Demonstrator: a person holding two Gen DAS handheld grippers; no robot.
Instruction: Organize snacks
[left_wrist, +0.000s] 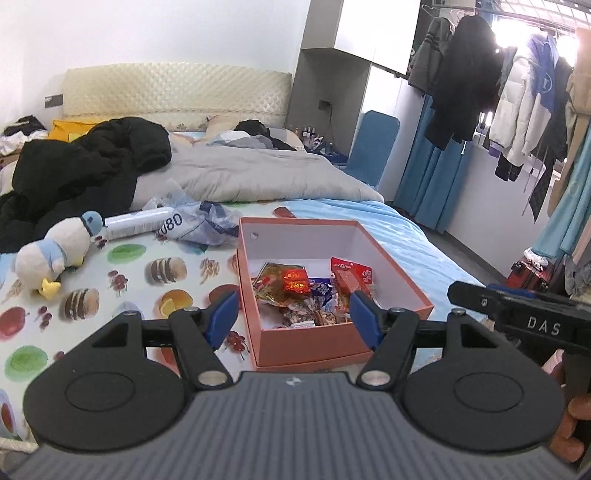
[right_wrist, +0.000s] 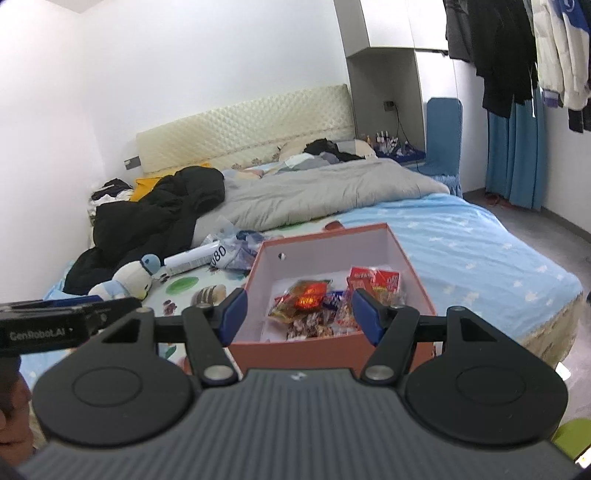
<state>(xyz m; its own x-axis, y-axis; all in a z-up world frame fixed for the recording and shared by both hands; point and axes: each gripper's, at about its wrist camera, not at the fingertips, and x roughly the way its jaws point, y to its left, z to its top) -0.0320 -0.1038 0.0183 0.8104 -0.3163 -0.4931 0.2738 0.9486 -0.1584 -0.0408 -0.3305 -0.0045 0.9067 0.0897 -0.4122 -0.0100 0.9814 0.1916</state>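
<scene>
An orange open box (left_wrist: 312, 349) (right_wrist: 255, 271) with a white inside sits on the bed near its foot. Several wrapped snacks (left_wrist: 306, 291) (right_wrist: 325, 302) lie piled in its near half, among them a shiny orange-red packet (left_wrist: 293, 281) (right_wrist: 308, 300) and red packets (left_wrist: 354, 275) (right_wrist: 373, 278). My left gripper (left_wrist: 293, 319) hangs open in front of the box with nothing between its blue pads. In the right wrist view my right gripper (right_wrist: 297, 314) is open too, held back from the box's near wall and empty. Each wrist view shows the other gripper's black body at its edge.
A plush penguin (left_wrist: 55, 254) (right_wrist: 129, 278), a white bottle (left_wrist: 136, 223) (right_wrist: 190, 260) and a crumpled plastic bag (left_wrist: 199, 225) (right_wrist: 236, 251) lie left of the box. A black coat (left_wrist: 81, 173) and grey duvet (left_wrist: 251, 173) cover the far bed. Clothes (left_wrist: 517, 96) hang at right.
</scene>
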